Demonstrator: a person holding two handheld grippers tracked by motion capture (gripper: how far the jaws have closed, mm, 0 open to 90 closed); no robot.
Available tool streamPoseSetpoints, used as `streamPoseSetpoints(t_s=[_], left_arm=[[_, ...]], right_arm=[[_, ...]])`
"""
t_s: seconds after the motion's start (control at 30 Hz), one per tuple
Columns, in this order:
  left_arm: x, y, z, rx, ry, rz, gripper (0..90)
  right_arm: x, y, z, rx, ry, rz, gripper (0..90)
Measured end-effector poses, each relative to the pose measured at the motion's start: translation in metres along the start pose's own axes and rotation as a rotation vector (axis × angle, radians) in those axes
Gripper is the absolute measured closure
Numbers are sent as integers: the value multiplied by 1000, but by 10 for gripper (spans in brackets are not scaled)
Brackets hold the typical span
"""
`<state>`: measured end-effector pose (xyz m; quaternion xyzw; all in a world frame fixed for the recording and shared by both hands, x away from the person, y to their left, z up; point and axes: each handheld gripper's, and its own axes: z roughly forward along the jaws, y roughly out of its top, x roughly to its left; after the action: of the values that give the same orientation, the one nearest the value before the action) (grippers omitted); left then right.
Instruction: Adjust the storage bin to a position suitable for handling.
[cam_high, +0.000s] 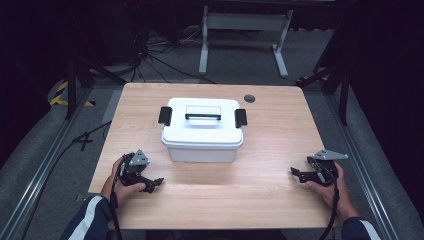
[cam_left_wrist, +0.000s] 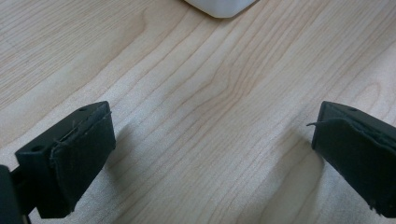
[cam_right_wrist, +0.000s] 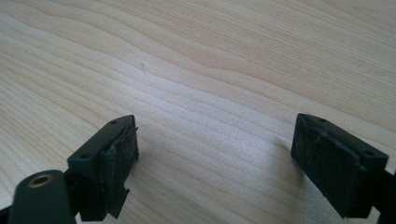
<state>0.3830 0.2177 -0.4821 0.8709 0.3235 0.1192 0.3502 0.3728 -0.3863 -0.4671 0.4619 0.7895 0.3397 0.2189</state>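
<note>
Left gripper (cam_high: 159, 182): jaws spread wide, nothing between them, low over the table (cam_high: 260, 200). Right gripper (cam_high: 293, 171): likewise released, jaws apart over bare wood.

Box (cam_high: 202, 129): white, lid on with both black side latches down and handle flat; contents hidden. It sits ahead of and between the grippers, nearer the left one, touching neither.

Left gripper view catches one rounded corner of the box (cam_left_wrist: 220, 7) just beyond its jaws. High view adds a round grommet (cam_high: 249, 98) behind the box. Path from each gripper to the box unobstructed.
</note>
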Motion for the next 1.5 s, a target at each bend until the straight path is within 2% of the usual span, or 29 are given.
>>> streamPoseSetpoints(t_s=[0.5,0.77,0.93,1.1,1.27,1.3,1.5], left_arm=[[-1,-1,-1,-3,6,0,6],[0,-1,-2,-1,6,7,5],[0,-1,-2,-1,5,7,6],[0,-1,-2,-1,5,9,6],[0,-1,-2,-1,7,7,6],[0,-1,-2,-1,6,7,5],[0,-1,-2,-1,5,6,5]], right_arm=[[0,0,0,1,1,-1,152],[0,2,-1,14,21,-20,187],[3,6,-3,39,28,-60,243],[7,13,-7,62,57,-112,303],[11,21,-10,71,82,-147,315],[13,27,-13,79,91,-179,325],[16,45,-23,62,106,-216,336]])
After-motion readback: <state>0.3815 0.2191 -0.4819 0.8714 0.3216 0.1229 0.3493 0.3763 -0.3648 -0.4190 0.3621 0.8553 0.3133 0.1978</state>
